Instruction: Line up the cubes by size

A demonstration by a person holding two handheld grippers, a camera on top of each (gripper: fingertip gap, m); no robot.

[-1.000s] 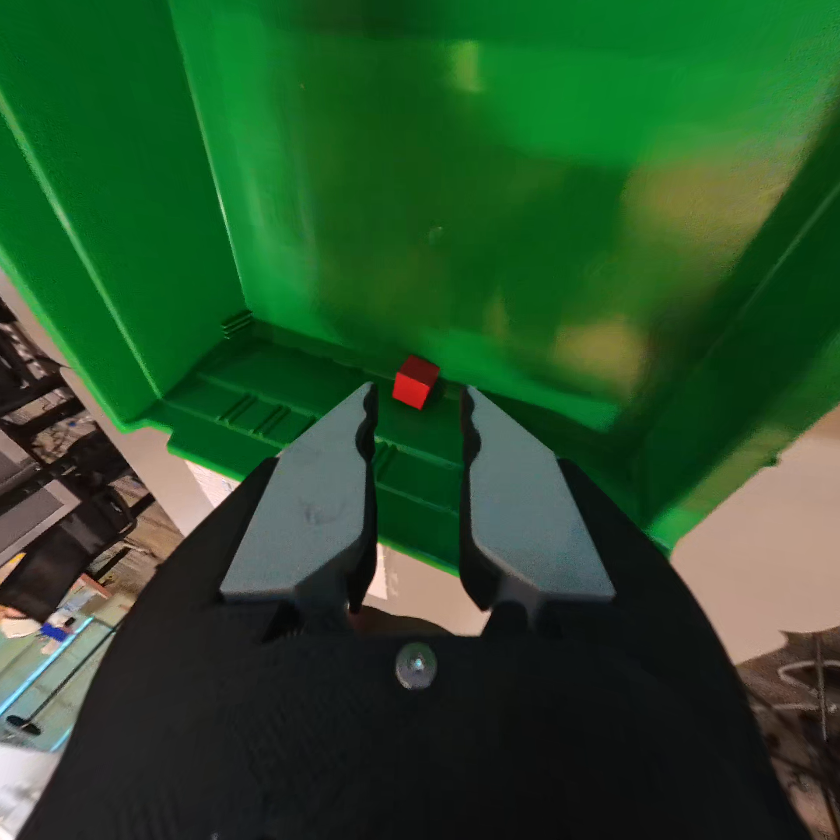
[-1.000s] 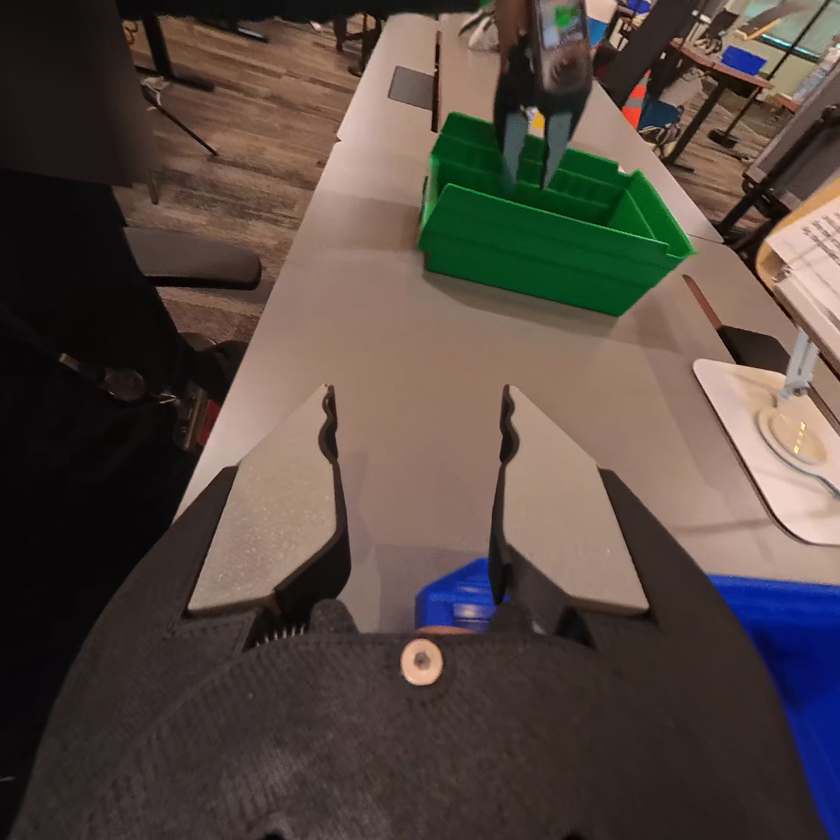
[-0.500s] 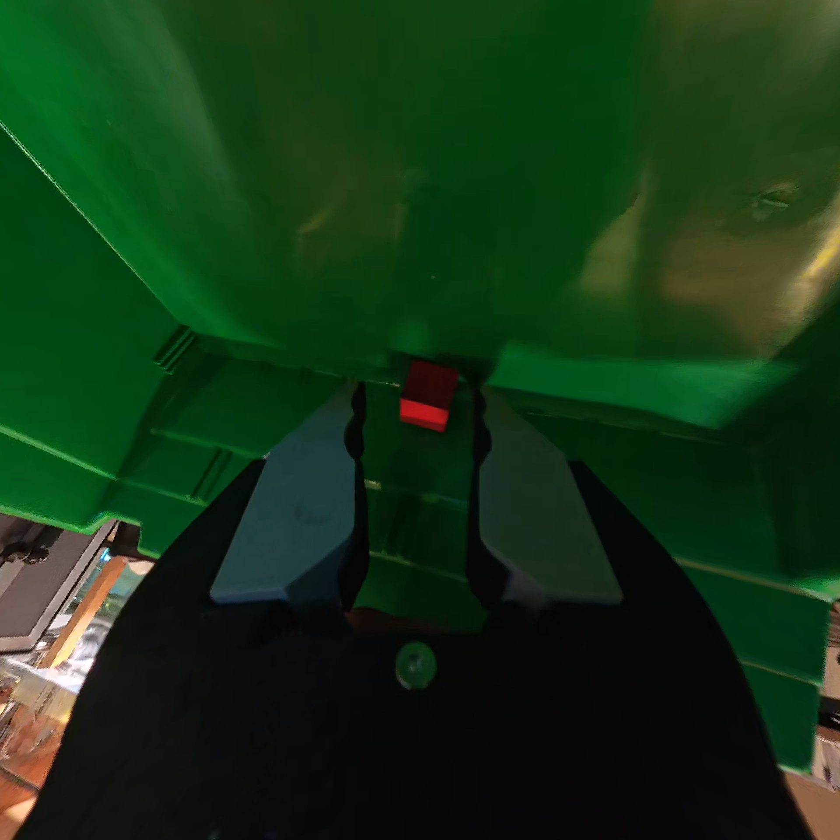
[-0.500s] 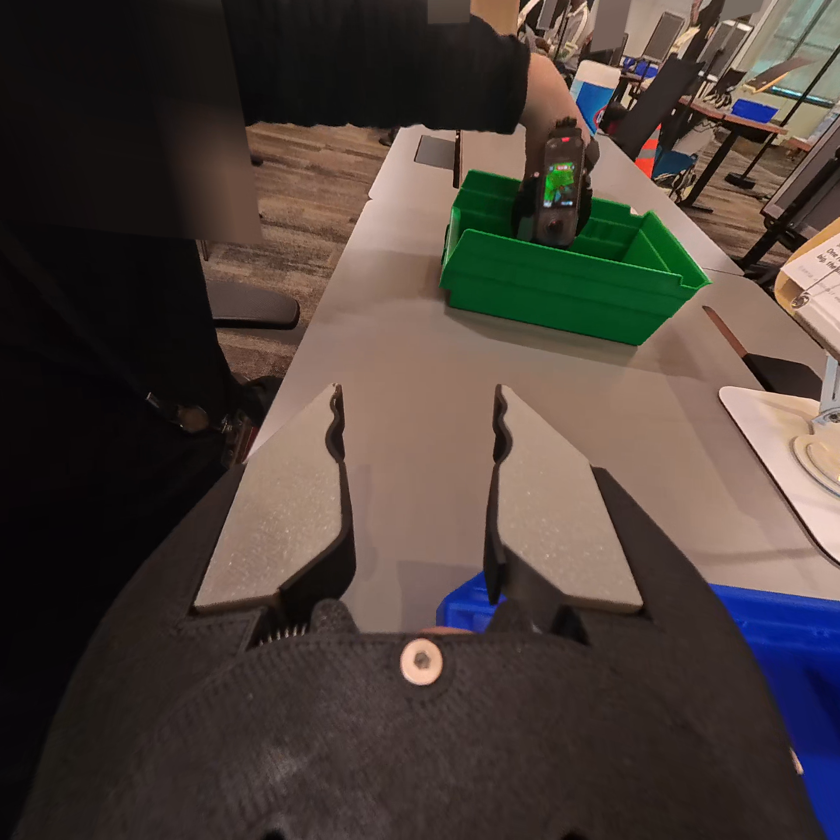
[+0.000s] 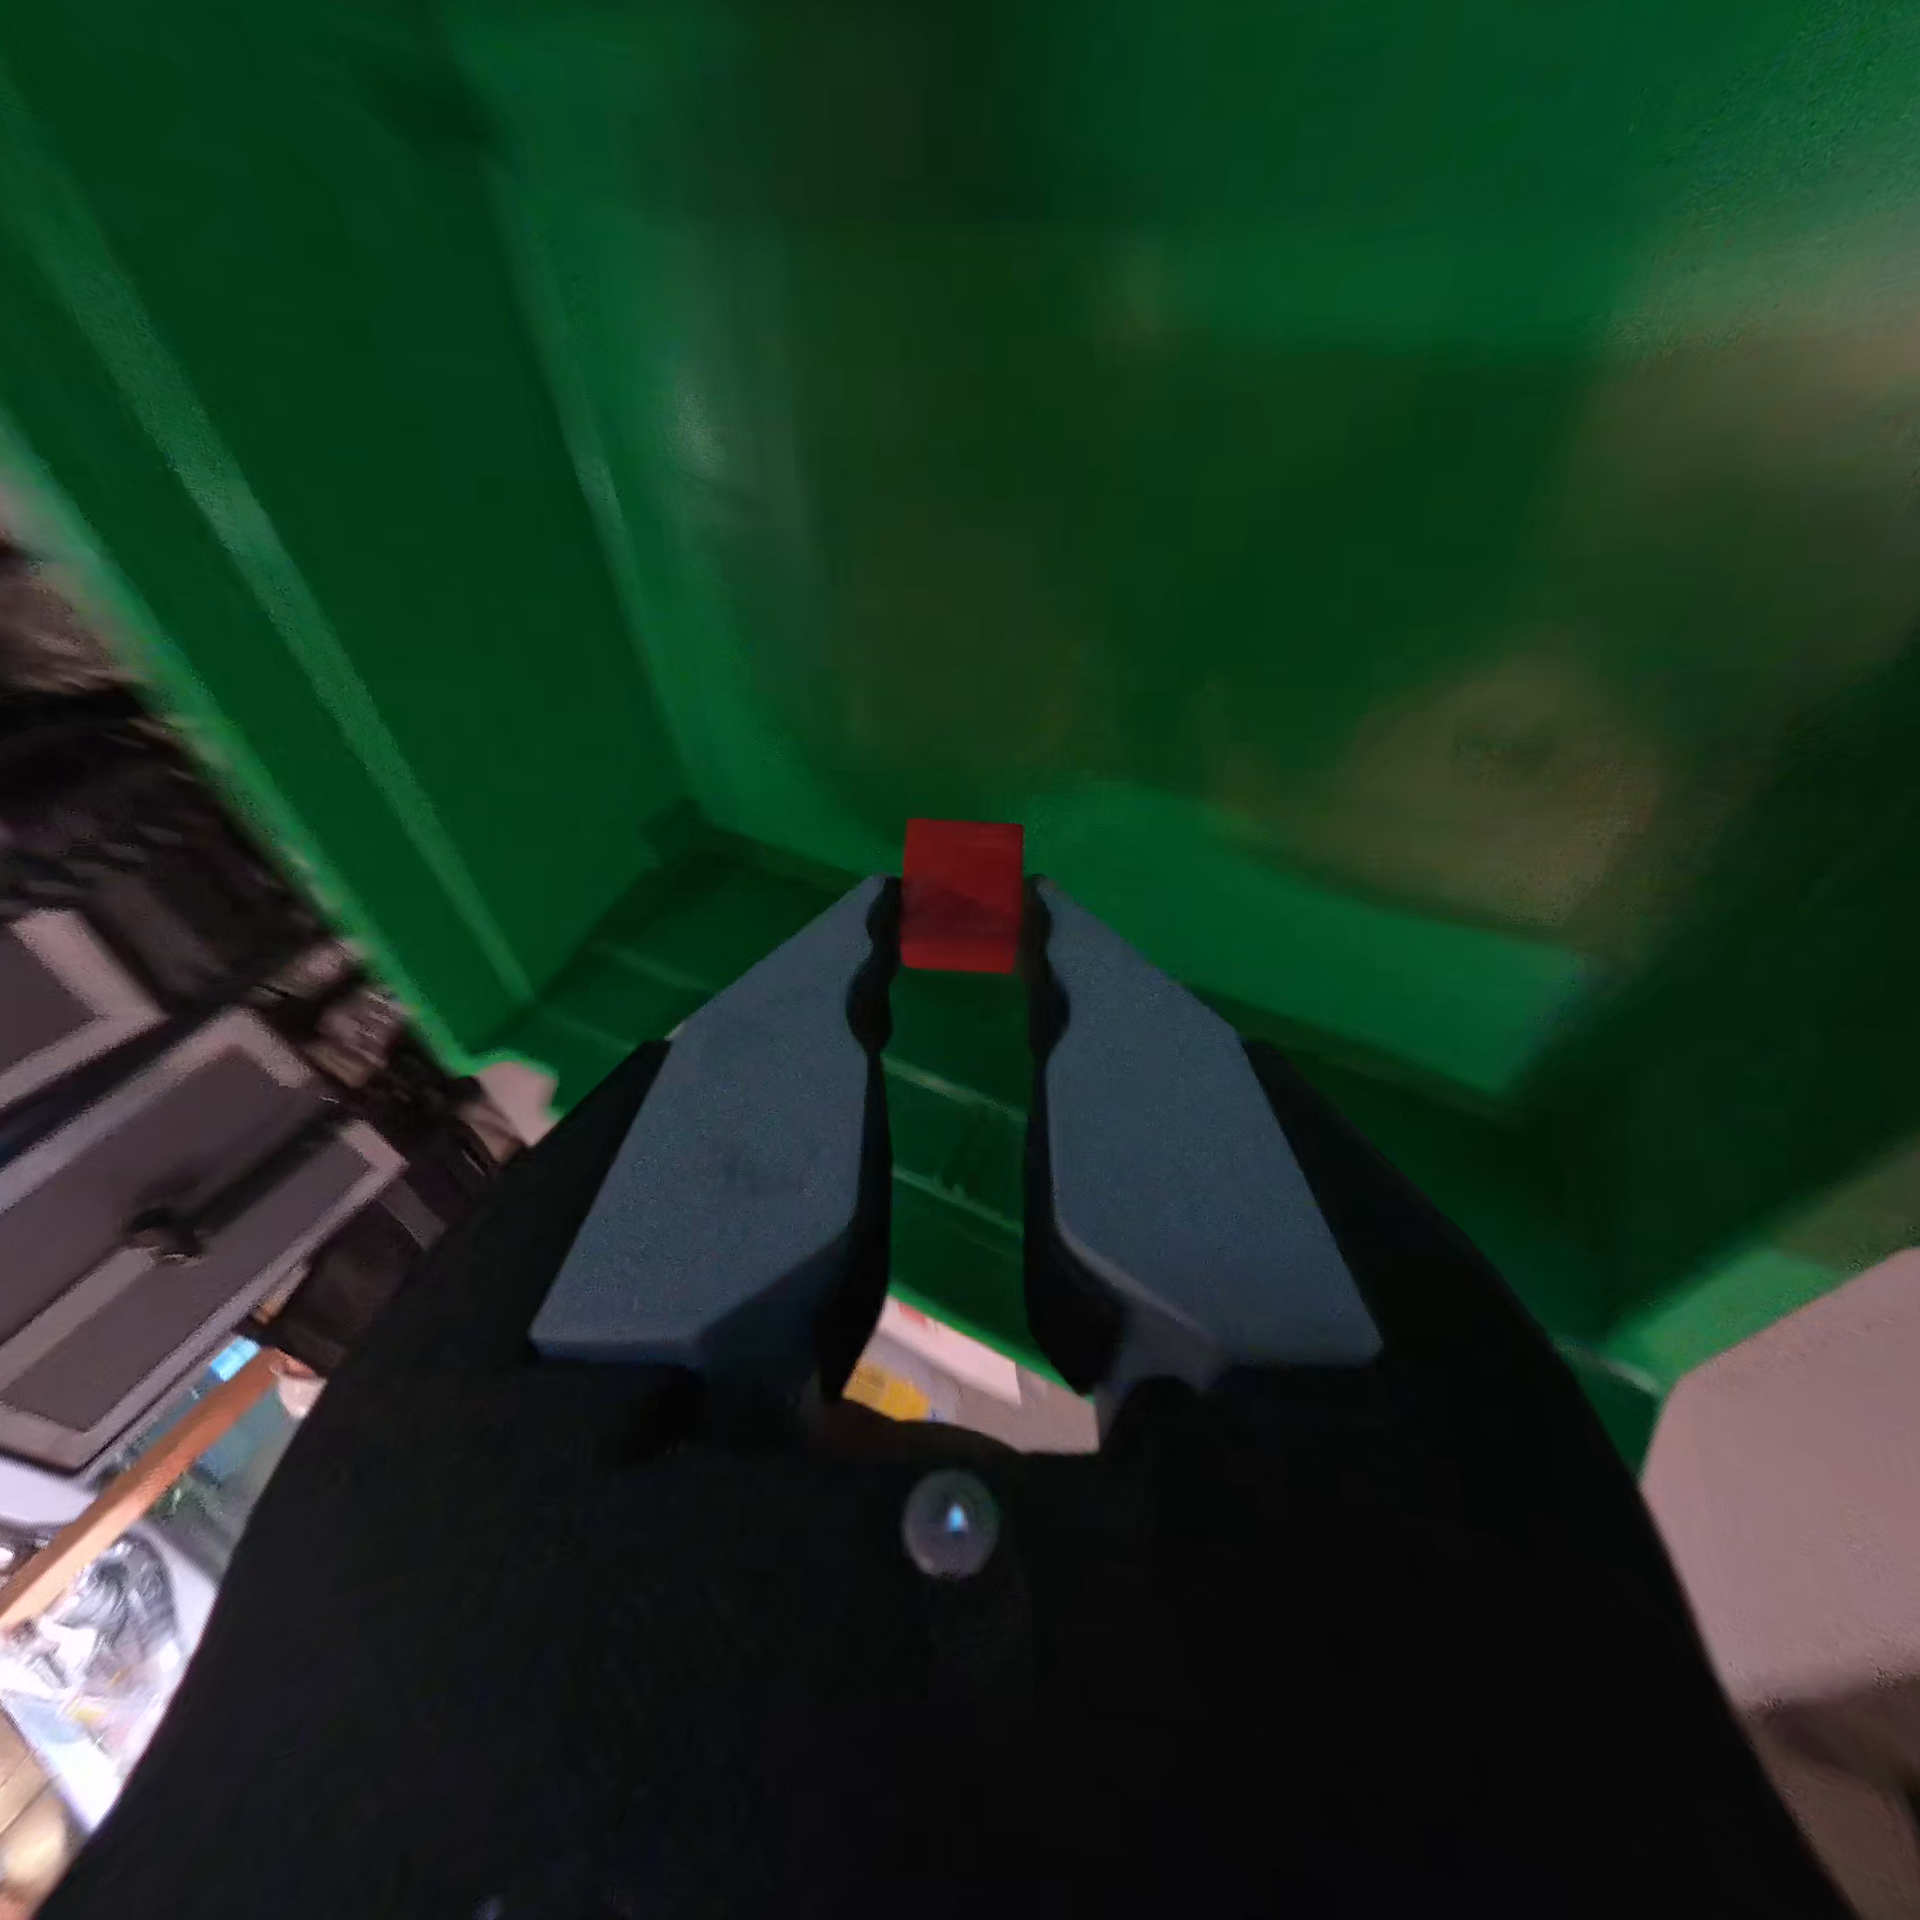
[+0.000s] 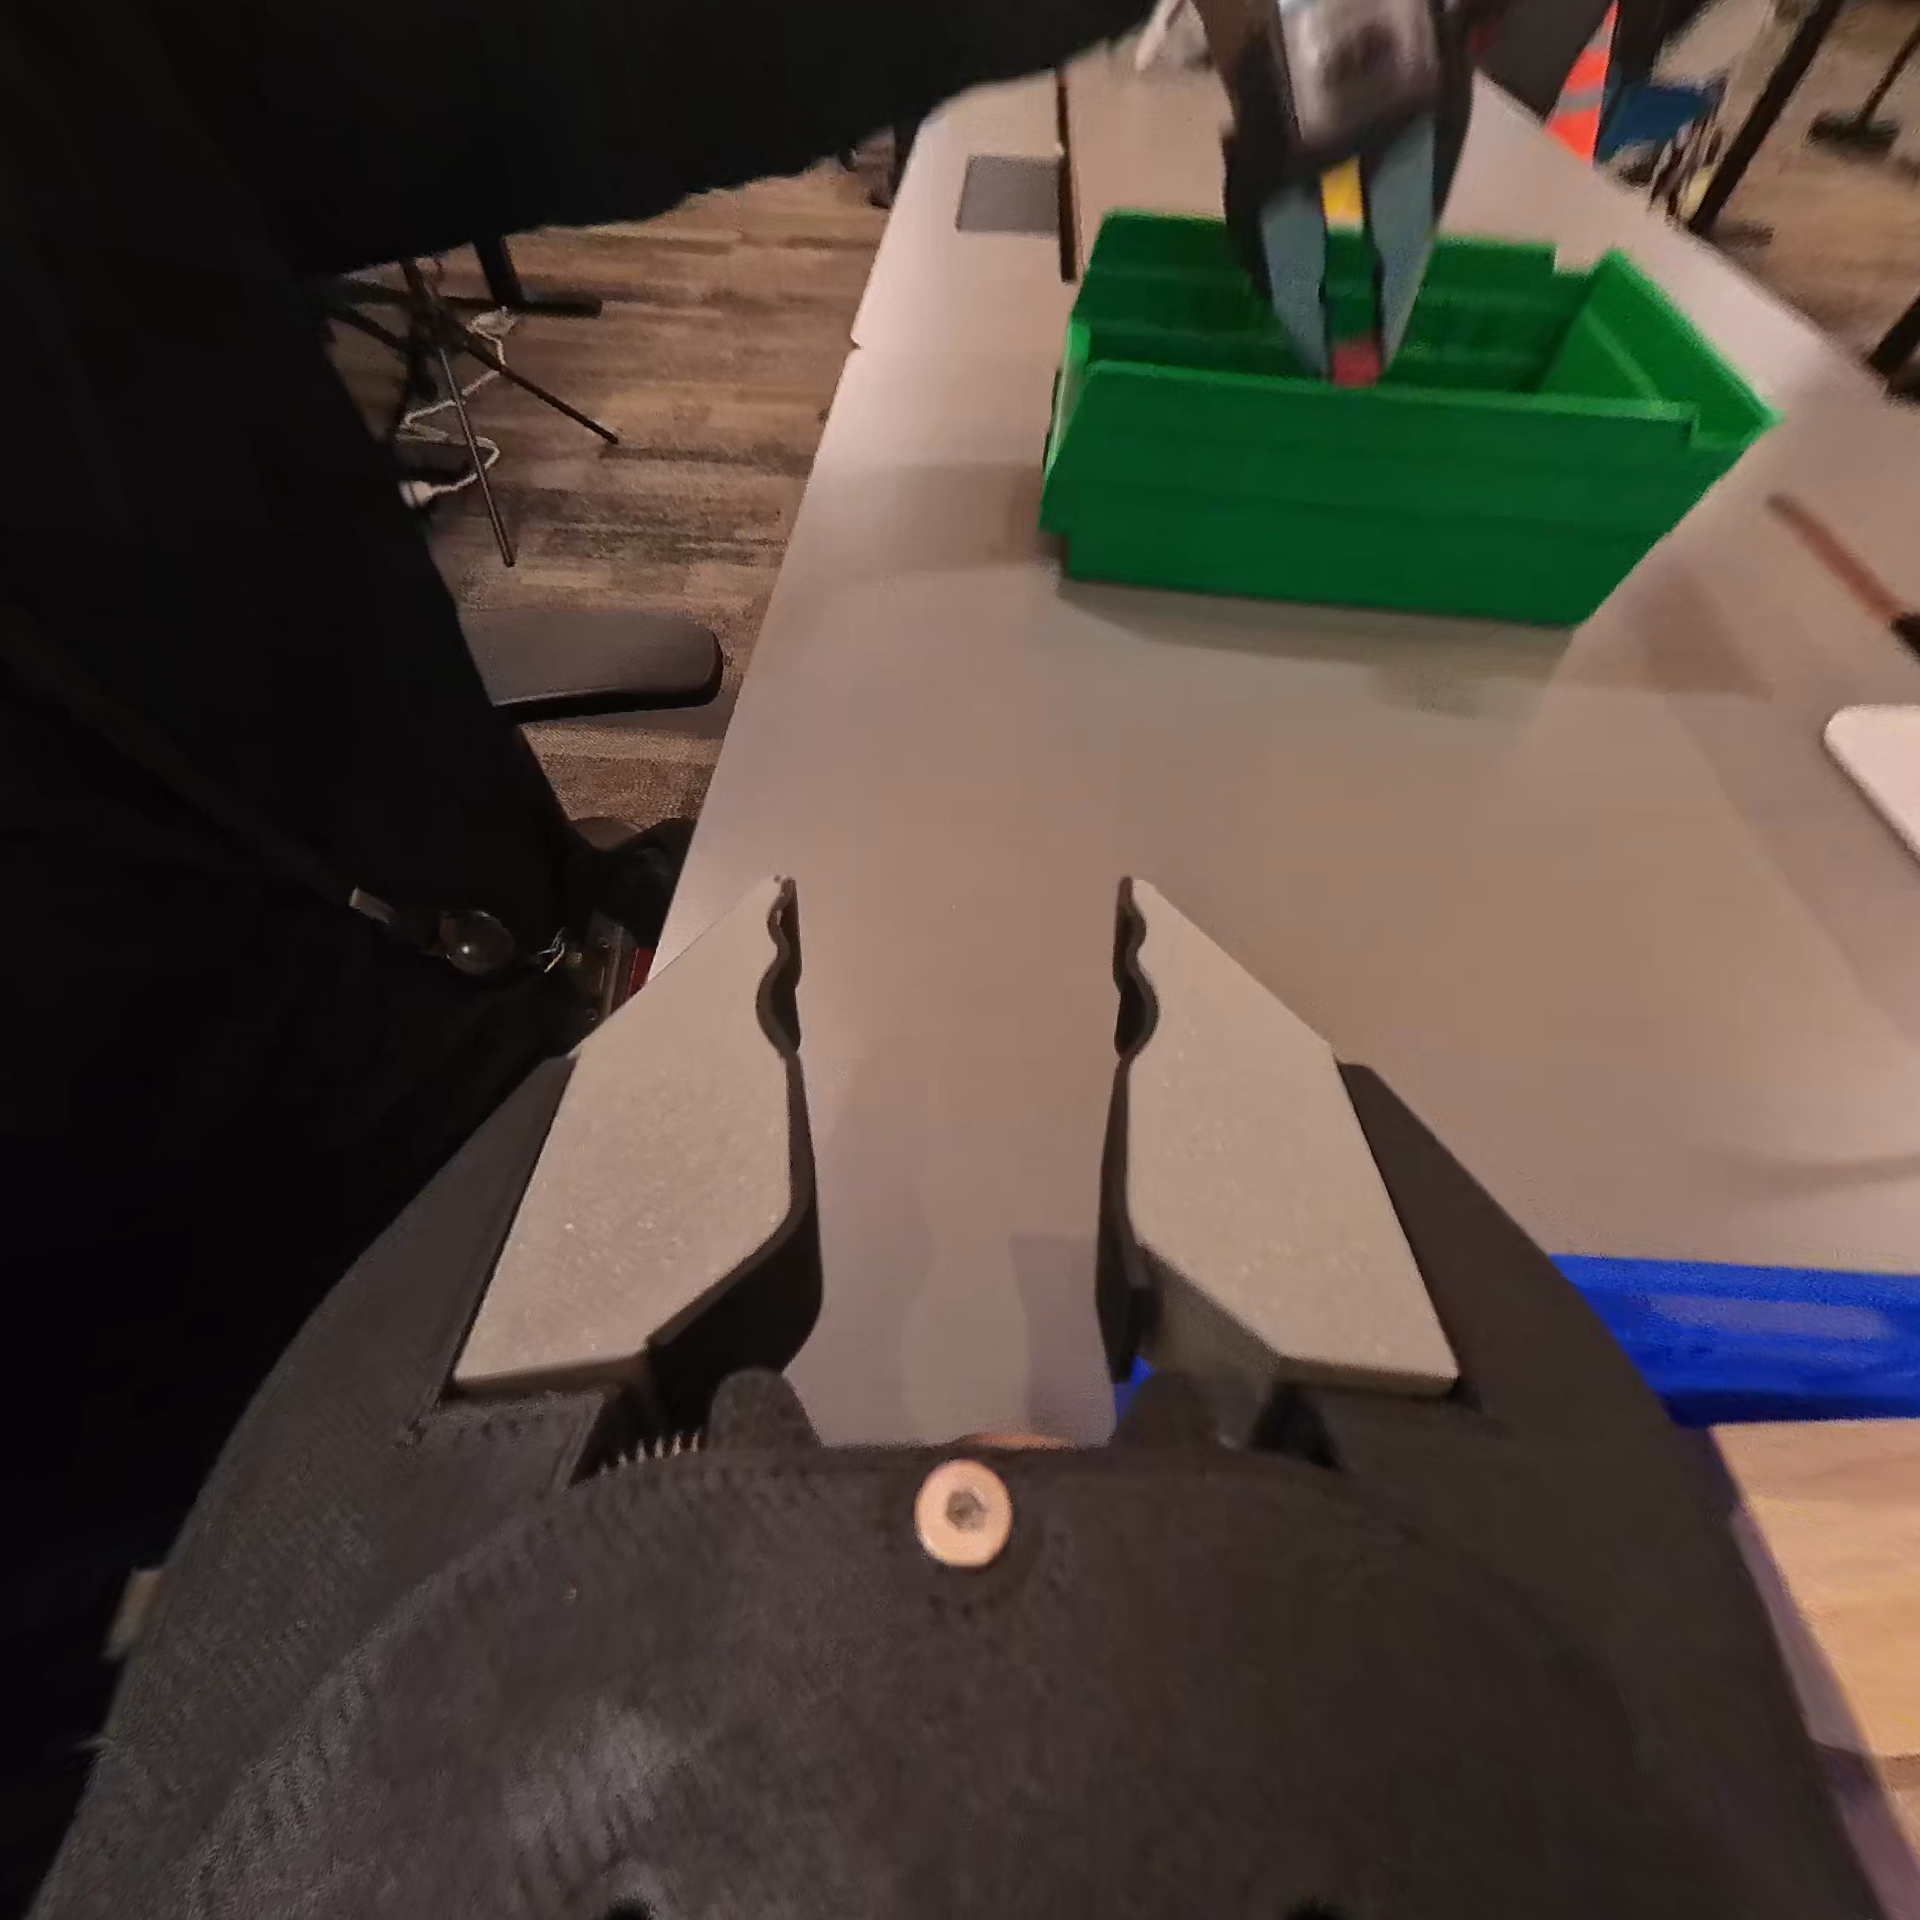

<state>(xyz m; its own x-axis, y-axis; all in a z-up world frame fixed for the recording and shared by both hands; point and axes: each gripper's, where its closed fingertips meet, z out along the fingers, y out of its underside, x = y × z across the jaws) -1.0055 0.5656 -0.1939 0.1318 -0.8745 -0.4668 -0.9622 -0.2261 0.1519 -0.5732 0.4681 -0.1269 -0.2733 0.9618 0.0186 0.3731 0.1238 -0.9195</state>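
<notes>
Seemingly clamped, left tongs (image 5: 961,902), red cube (image 5: 961,894)

Bin (image 6: 1351,499): stood on the table (image 6: 1143,810), toward its far end, well apart from the right gripper (image 6: 956,935).

Cube (image 5: 961,894): sat between the fingertips of the left gripper (image 5: 961,920), touching both, above the bin's interior and near its inner wall (image 5: 1039,416). In the right wrist view the cube (image 6: 1354,366) showed just above the bin's near wall.

Left gripper (image 6: 1345,358): reached down into the bin from above.

Right gripper: hung over the table's near end, jaws apart with only table surface between them.

Second bin (image 6: 1745,1340): lay at the near right, partly behind the right gripper's right finger.

Flat pad (image 6: 1881,758): lay at the table's right edge.

Chair seat (image 6: 603,665): stood on the floor, left of the table.
</notes>
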